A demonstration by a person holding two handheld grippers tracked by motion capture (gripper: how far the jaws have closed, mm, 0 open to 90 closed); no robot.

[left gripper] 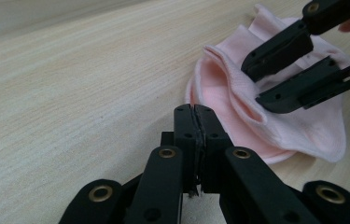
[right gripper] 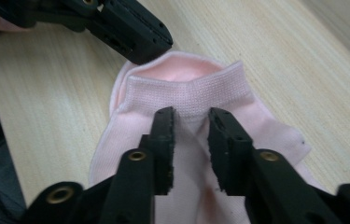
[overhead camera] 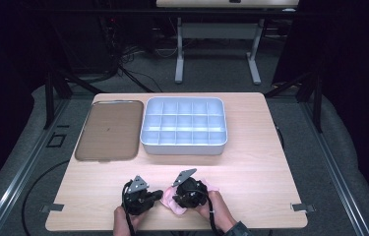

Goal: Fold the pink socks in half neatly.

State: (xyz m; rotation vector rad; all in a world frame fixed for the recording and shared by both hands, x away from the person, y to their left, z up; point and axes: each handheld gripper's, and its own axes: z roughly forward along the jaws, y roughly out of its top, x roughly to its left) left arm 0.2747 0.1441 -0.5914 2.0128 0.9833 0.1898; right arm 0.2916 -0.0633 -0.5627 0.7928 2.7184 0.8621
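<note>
One pink sock (right gripper: 200,93) lies under and ahead of the right jaws, just beside the left jaws. Beyond both pairs of jaws, well apart from them, the bench (overhead camera: 251,167) carries one brown tray (overhead camera: 109,130) and one white compartment box (overhead camera: 184,125) of fifteen cells.

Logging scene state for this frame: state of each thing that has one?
pink sock: lying crumpled on the table, cuff mouth gaping.
left gripper: shut, nothing held, beside the sock's edge.
right gripper: jaws apart, set over the sock just below the cuff, not pinching it.
compartment box: uncovered, cells look empty.
brown lid: off the box, lying flat beside it.
</note>
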